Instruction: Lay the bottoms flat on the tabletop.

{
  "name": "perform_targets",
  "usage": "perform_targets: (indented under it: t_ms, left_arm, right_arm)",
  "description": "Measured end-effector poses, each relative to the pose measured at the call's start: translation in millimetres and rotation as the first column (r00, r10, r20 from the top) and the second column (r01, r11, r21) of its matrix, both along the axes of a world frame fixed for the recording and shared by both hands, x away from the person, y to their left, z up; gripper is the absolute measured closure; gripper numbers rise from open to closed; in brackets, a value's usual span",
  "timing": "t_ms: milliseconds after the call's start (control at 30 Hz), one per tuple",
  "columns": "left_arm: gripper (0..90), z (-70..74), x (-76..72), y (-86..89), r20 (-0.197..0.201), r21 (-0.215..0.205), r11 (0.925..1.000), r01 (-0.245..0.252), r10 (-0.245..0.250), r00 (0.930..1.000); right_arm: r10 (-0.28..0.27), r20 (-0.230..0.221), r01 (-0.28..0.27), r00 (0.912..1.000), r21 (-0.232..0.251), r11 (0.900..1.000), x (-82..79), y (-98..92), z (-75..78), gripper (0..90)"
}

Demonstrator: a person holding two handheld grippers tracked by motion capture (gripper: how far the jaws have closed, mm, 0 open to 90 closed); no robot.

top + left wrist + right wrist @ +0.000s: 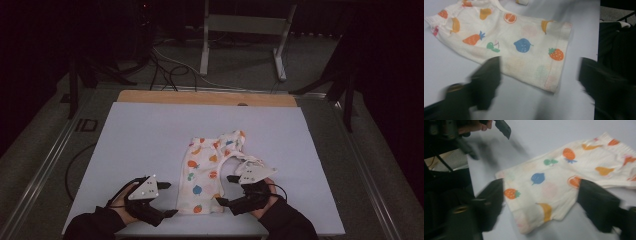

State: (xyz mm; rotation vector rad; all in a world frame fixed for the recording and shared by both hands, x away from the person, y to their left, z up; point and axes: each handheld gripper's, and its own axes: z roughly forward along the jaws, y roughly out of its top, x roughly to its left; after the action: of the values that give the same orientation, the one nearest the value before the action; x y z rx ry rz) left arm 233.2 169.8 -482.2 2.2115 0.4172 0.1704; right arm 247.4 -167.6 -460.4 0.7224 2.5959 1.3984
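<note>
Both your grippers, left and right, gape empty (jaws wide); the folded shorts lie between them, long axis running away from you.

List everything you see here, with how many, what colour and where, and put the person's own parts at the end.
Child's shorts: one, cream with coloured fruit prints, lying flat on the mat near its front edge, between the two tongs.
Mat: one, pale lilac-grey, covering the table.
Table: one, wood edge showing along the far side.
Metal stand: one, light grey, on the floor beyond the table.
Cables: several, black and white, on the floor behind the table.
Left tongs: one, black, open, left of the shorts.
Right tongs: one, black, open, at the shorts' right edge.
Sleeves: two, dark, at the bottom.
</note>
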Motion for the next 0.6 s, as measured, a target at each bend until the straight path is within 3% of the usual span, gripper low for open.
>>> perform_targets:
  t_ms: [67, 133, 433, 600]
  left_arm:
    - [8.5, 0.0, 1.8, 0.9, -0.001, -0.007, 0.9998, -0.020, 0.020, 0.9998]
    - [2.4, 0.8, 3.8, 2.4, 0.001, -0.007, 0.9991, -0.042, 0.042, 0.9991]
    - [0.8, 5.3, 7.7, 11.1, 0.017, -0.063, 0.9909, -0.119, 0.120, 0.9926]
    - [0.8, 6.3, 9.2, 13.0, 0.020, -0.085, 0.9858, -0.145, 0.147, 0.9889]
  right_arm:
    - [-0.001, 0.004, 0.001, 1.0000, 0.026, 1.000, 1.7, -3.8, 0.4, 17.0]
    - [-0.003, 0.020, 0.002, 0.9998, 0.023, 1.000, 3.2, -7.4, 0.9, 14.9]
    - [-0.095, 0.074, 0.093, 0.9927, 0.025, 0.995, 15.7, -30.9, 1.1, 16.4]
    - [-0.166, 0.082, 0.165, 0.9828, 0.018, 0.986, 25.3, -49.8, -1.1, 16.6]
